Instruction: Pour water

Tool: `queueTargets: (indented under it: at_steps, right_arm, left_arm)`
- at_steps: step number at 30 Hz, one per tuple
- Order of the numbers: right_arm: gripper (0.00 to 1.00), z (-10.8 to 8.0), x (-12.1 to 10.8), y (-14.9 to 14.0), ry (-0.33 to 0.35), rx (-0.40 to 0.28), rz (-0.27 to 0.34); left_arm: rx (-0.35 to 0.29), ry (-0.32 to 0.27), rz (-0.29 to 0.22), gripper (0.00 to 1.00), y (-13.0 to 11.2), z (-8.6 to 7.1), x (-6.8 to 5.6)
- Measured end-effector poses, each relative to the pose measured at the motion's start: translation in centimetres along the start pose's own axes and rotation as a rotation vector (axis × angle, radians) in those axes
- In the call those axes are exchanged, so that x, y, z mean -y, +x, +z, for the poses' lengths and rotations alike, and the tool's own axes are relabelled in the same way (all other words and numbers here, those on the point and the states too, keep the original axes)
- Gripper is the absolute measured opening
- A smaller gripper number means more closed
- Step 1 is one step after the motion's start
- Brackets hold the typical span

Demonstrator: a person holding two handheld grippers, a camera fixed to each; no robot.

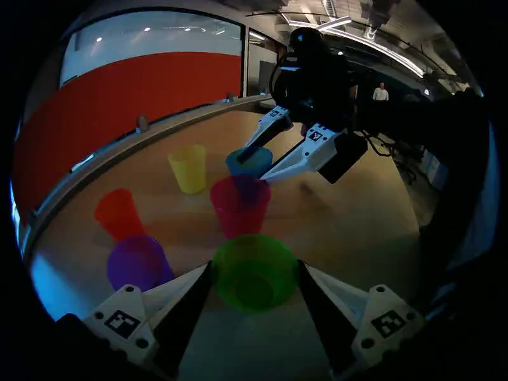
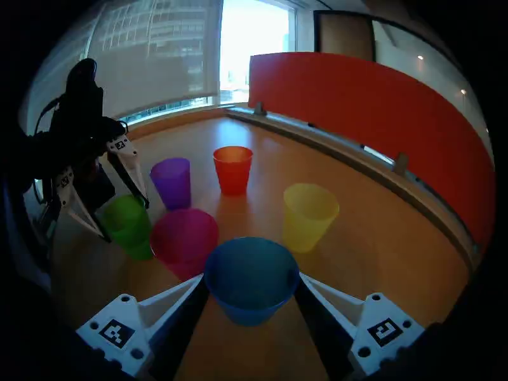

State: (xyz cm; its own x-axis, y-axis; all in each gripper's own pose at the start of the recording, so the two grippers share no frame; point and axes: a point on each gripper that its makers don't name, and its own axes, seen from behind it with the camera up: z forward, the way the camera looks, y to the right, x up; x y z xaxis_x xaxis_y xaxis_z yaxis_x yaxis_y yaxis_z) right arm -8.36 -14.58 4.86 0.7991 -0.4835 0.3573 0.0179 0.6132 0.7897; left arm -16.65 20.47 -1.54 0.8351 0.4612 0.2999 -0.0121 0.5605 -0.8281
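— Left gripper view?
— The left gripper (image 1: 254, 265) has its jaws pressed on a green cup (image 1: 254, 286), just this side of the magenta cup (image 1: 240, 206) on the table (image 1: 355, 216).
— Right gripper view?
— The right gripper (image 2: 251, 277) has its jaws clasping a blue cup (image 2: 251, 292), just right of the magenta cup.

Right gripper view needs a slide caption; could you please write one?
Right hand-held gripper grips a blue cup amid magenta, green, purple, orange and yellow cups on a table.

An open-plan office is suggested: a long wooden worktop (image 2: 394, 254) is edged by a red divider screen (image 2: 381, 108), strip lights (image 1: 381, 43) are hung overhead, and tall buildings are seen through a large window (image 2: 254, 44).
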Motion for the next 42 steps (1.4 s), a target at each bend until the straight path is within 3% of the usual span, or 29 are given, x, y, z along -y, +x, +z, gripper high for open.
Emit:
queueTargets:
  at_steps: [14,26,35,42]
  right_arm:
    - [0.93,0.1,0.1,-1.0,0.001,0.016,0.024]
    - [1.0,-0.8,0.5,-2.1,-0.009,0.043,0.003]
    - [1.0,-3.2,0.8,-3.8,-0.038,0.063,0.021]
    - [1.0,-5.4,1.3,-4.5,-0.08,0.053,0.058]
  left_arm:
    - [0.033,-0.007,-0.046,0.97,-1.0,0.2,0.5]
    - [0.058,-0.004,-0.076,0.98,-2.0,-0.4,0.7]
    - [0.071,0.042,-0.088,0.98,-3.5,-2.7,1.0]
    - [0.053,0.117,-0.125,0.98,-4.5,-5.3,1.7]
